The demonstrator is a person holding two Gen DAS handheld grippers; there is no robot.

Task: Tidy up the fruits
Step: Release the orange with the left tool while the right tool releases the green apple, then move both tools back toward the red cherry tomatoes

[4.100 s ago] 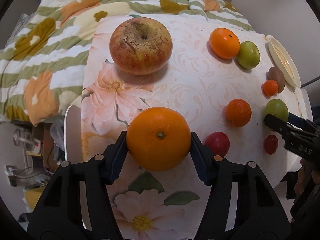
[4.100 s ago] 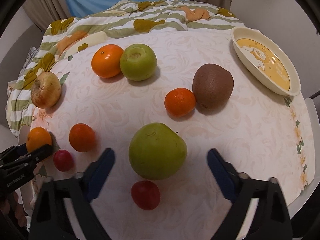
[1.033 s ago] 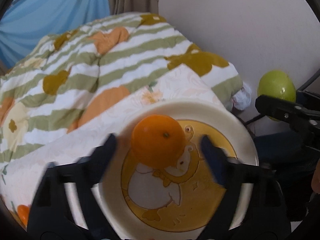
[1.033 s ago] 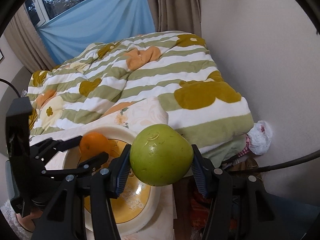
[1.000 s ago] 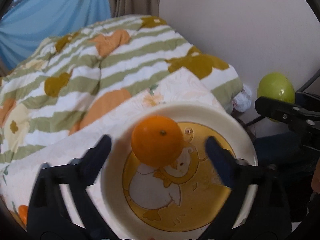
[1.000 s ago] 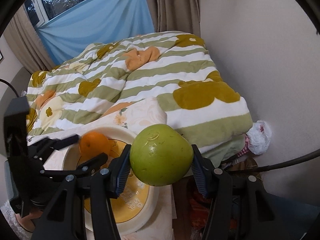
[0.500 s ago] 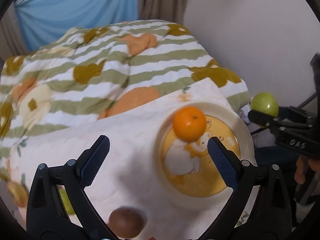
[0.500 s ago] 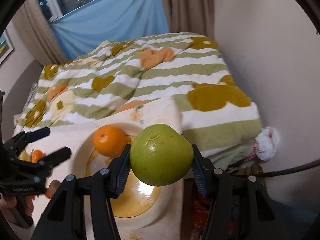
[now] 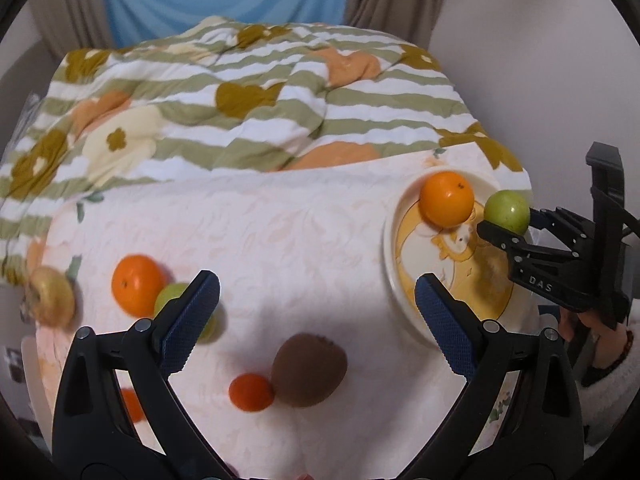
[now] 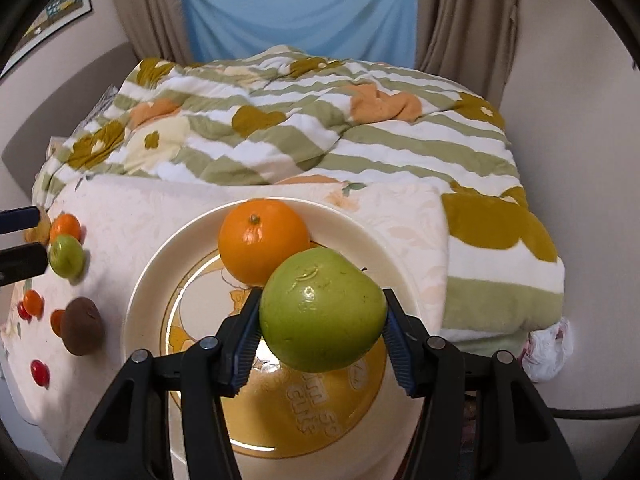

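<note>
My right gripper [image 10: 320,336] is shut on a green apple [image 10: 322,312] and holds it over the cream plate [image 10: 148,300], just in front of the orange [image 10: 262,246] lying in the plate. In the left wrist view the plate [image 9: 390,240], orange [image 9: 446,199], green apple [image 9: 506,212] and right gripper [image 9: 516,226] show at the right. My left gripper [image 9: 316,312] is open and empty above the table, back from the plate. A kiwi [image 9: 309,368] and a small tangerine [image 9: 251,392] lie just below it.
On the white tablecloth [image 9: 260,240] to the left lie an orange [image 9: 136,290], a small green apple [image 9: 180,308] and a brownish apple [image 9: 50,300]. A small red fruit [image 10: 40,372] lies near the table's front. A striped quilt [image 9: 240,112] covers the bed behind.
My left gripper has let go of the orange in the plate, opened and drawn back to the left over the table. My right gripper has carried the green apple over the plate.
</note>
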